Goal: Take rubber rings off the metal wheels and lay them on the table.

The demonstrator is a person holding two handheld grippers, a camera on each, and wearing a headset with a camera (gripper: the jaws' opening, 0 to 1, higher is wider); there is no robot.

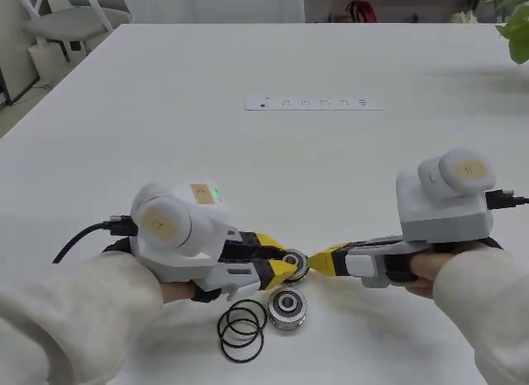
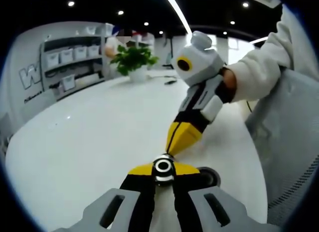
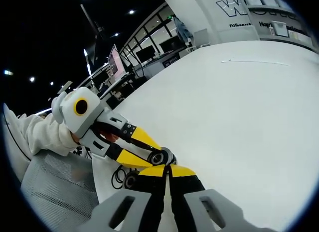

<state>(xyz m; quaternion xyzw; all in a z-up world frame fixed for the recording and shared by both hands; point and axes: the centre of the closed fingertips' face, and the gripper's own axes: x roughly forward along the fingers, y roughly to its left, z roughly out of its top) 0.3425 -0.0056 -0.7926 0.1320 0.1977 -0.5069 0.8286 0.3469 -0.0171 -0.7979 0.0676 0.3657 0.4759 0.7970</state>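
Metal wheel (image 1: pixel 294 265), low centre in the head view, is clenched in the left tongs (image 1: pixel 285 268) so the right tongs (image 1: pixel 316 261), pinched shut at its rim, can likely peel the rubber off to join freed rings (image 1: pixel 241 327) on the counter (image 1: pixel 331 178).

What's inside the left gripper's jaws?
A metal wheel, clamped by the left gripper; the right gripper touches it. Jaws cover its rim, so any rubber ring is hidden.

Cream fleecy sleeves (image 1: pixel 74 315), white-grey left gripper (image 1: pixel 285 267) and right gripper (image 1: pixel 318 259) — yellow-and-black jaws, black cables (image 1: pixel 83 235)
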